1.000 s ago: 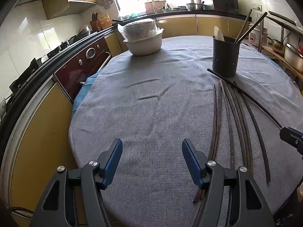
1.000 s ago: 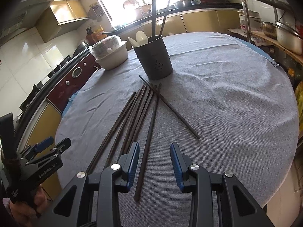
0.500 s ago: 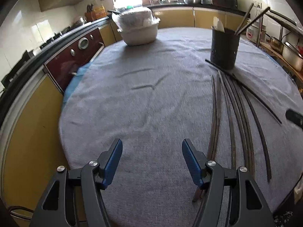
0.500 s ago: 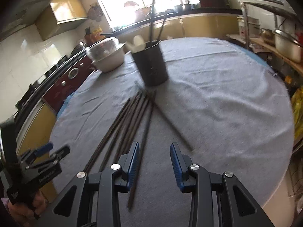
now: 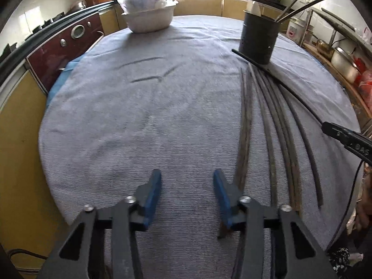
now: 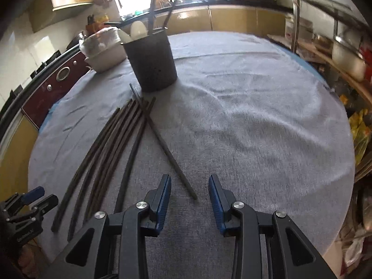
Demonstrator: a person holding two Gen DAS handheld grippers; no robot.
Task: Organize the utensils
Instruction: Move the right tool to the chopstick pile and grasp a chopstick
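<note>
Several long dark chopsticks (image 5: 274, 125) (image 6: 111, 144) lie fanned on the grey tablecloth, pointing toward a black utensil holder (image 5: 258, 39) (image 6: 151, 62) that has spoons and sticks in it. One chopstick (image 6: 162, 139) lies crossed over the others. My left gripper (image 5: 187, 186) hovers over bare cloth just left of the fan, its jaws closing with nothing between them. The leftmost stick's end runs under its right finger (image 5: 220, 193). My right gripper (image 6: 189, 188) is over the crossed stick's near end, which shows in the gap. Its jaws are closing and the pads are off the stick.
A white bowl covered with plastic (image 5: 148, 16) (image 6: 102, 51) stands at the back of the round table (image 5: 139, 127). A dark red oven (image 5: 62, 53) and yellow cabinets are on the left. A shelf with metal pots (image 5: 344, 65) is on the right.
The left jaws have narrowed and that gripper has tipped further down. The right gripper has shifted right, from the fan to the crossed stick's near end, and its jaws have narrowed a little.
</note>
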